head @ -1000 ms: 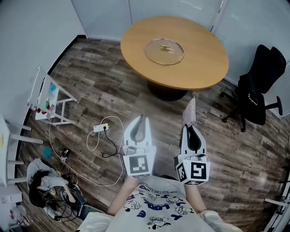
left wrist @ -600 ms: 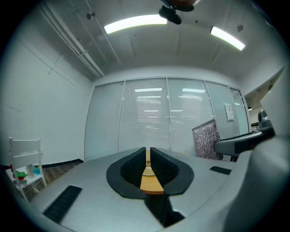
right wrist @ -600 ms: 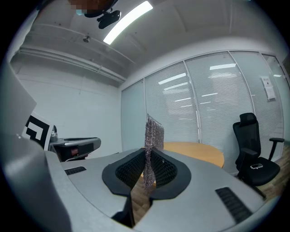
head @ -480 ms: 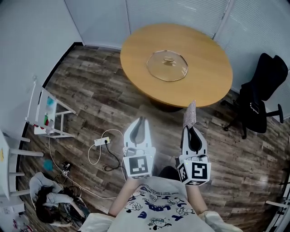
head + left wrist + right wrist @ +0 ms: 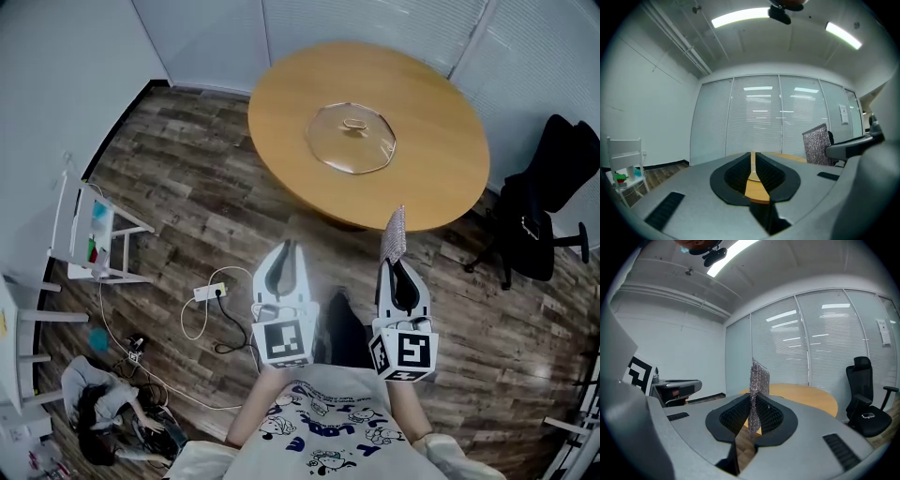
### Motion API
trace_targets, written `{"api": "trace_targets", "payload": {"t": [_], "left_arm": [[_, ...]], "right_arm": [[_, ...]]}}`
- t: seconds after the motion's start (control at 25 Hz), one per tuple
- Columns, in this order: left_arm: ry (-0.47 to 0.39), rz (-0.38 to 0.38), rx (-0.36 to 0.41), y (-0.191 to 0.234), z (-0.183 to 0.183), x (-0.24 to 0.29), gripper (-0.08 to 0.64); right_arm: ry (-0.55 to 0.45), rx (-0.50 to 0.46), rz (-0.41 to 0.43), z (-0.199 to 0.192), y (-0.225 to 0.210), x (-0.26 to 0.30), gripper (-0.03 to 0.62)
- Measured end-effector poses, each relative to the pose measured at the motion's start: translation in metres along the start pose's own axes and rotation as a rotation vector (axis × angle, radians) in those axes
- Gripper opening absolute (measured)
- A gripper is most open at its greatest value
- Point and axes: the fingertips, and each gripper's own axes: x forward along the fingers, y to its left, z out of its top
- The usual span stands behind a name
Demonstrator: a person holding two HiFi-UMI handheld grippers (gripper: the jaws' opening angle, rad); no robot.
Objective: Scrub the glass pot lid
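Round table (image 5: pixel 441 141), glass lid (image 5: pixel 352 137) nearer

Free table (image 5: pixel 441 178) surface rings the glass lid (image 5: pixel 352 138); an office chair (image 5: pixel 544 216) stands rightward

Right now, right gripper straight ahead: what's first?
The right gripper would probably meet the round table at its near rim, mesh scrubber leading; height unclear. The glass lid lies beyond, leftward.

No word or number is legible. The shirt (image 5: pixel 323 422) lettering is blurred; the left gripper (image 5: pixel 289 248) and right gripper (image 5: pixel 394 267) show only square markers.
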Motion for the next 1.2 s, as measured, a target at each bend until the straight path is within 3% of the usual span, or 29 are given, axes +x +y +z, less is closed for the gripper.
{"api": "trace_targets", "payload": {"t": [0.64, 1.2], "left_arm": [[0.021, 0.094, 0.015, 0.003, 0.003, 0.099, 0.038], [0.030, 0.171, 0.007, -0.007, 0.004, 0.181, 0.038]], "right_arm": [[0.041, -0.008, 0.093, 0.005, -0.049, 0.109, 0.046], [0.097, -0.081, 0.204, 0.005, -0.087, 0.197, 0.046]]}}
